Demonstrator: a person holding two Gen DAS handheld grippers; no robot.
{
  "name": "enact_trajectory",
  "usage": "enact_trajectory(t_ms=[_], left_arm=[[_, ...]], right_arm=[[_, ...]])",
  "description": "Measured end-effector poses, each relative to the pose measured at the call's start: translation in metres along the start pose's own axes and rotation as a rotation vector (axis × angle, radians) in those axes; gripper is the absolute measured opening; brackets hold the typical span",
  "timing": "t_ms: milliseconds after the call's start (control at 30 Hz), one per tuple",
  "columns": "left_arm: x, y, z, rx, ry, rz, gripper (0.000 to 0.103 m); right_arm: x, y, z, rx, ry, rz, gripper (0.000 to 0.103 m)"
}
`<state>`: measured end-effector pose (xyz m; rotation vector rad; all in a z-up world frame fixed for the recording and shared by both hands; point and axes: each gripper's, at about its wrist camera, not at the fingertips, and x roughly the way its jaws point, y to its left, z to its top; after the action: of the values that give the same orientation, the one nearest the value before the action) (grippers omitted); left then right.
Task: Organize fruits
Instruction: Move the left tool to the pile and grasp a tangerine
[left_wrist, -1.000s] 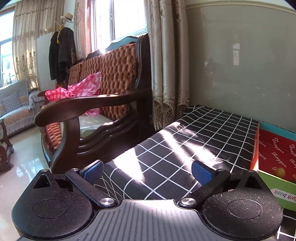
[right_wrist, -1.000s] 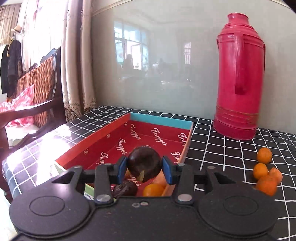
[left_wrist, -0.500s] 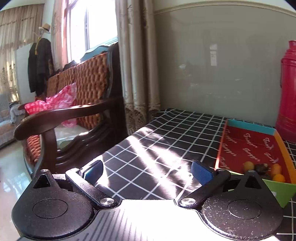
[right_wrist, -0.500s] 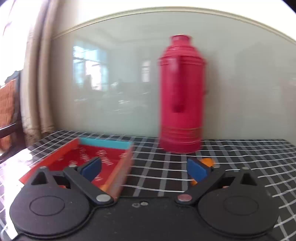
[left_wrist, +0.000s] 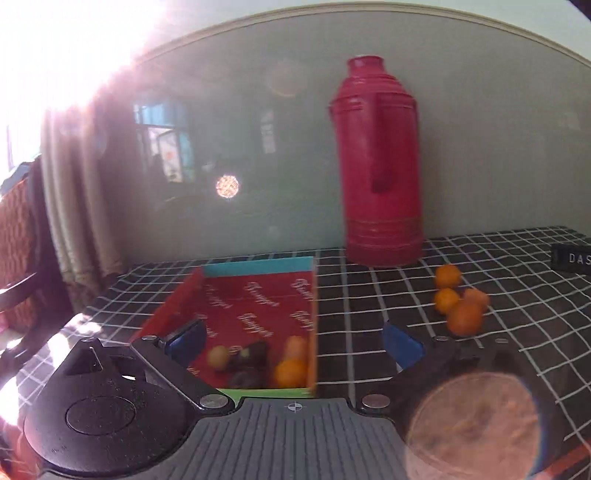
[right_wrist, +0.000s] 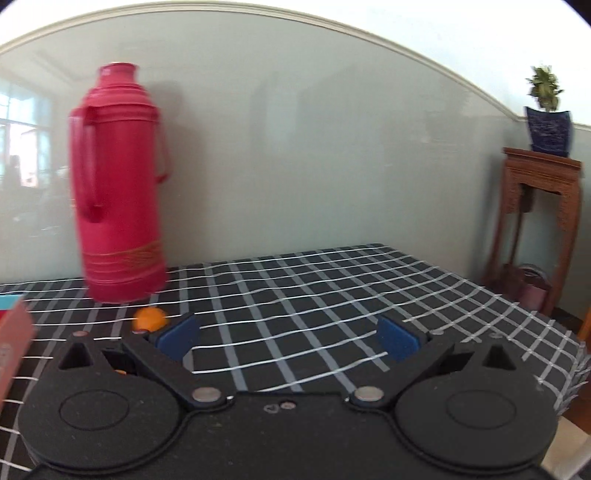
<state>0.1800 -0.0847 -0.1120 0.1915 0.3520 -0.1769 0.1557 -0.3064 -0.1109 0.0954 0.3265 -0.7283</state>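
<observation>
Four small oranges (left_wrist: 456, 297) sit in a cluster on the checked tablecloth (left_wrist: 369, 295) at right of centre in the left wrist view, below the single red thermos (left_wrist: 380, 162). One red box (left_wrist: 258, 302) lies left of centre; at its near end are an orange, a yellowish fruit and two or three dark fruits (left_wrist: 247, 363), blurred.

The left gripper (left_wrist: 291, 341) points slightly downward over the box's near end, its jaws spread, nothing between them. The right gripper (right_wrist: 288, 338) is likewise wide apart and empty over bare cloth; one orange (right_wrist: 150, 318) shows at its left finger.

A second ago the right jaws clasped a dark fruit over the box; they have just been opening, and both views have swung rightward.
</observation>
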Motion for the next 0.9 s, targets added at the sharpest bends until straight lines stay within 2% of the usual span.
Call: enact_trajectory(t_ms=[133,333,400,633,767,833,900], left_arm=[[0.018,-0.043,0.005,0.024,0.027,-0.109,0.100],[0.041,-0.086,0.014,0.053,0.058,-0.189,0.099],[0.049,-0.096,0.015,0.049,0.084,-0.222,0.087],[0.072,-0.121,0.012,0.065,0.138,-0.263,0.083],[0.085,-0.129,0.013,0.060,0.171,-0.280,0.074],[0.088,-0.129,0.012,0.046,0.187,-0.294,0.067],[0.091,-0.130,0.012,0.046,0.199,-0.300,0.055]], right_arm=[[0.004,-0.031,0.000,0.008,-0.002,-0.078,0.097],[0.007,-0.061,0.003,0.035,-0.013,-0.088,0.097],[0.006,-0.067,0.003,0.037,-0.020,-0.085,0.097],[0.005,-0.073,0.004,0.034,-0.019,-0.069,0.097],[0.003,-0.074,0.006,0.031,-0.036,-0.080,0.097],[0.003,-0.074,0.006,0.027,-0.048,-0.096,0.097],[0.002,-0.075,0.006,0.028,-0.056,-0.099,0.097]])
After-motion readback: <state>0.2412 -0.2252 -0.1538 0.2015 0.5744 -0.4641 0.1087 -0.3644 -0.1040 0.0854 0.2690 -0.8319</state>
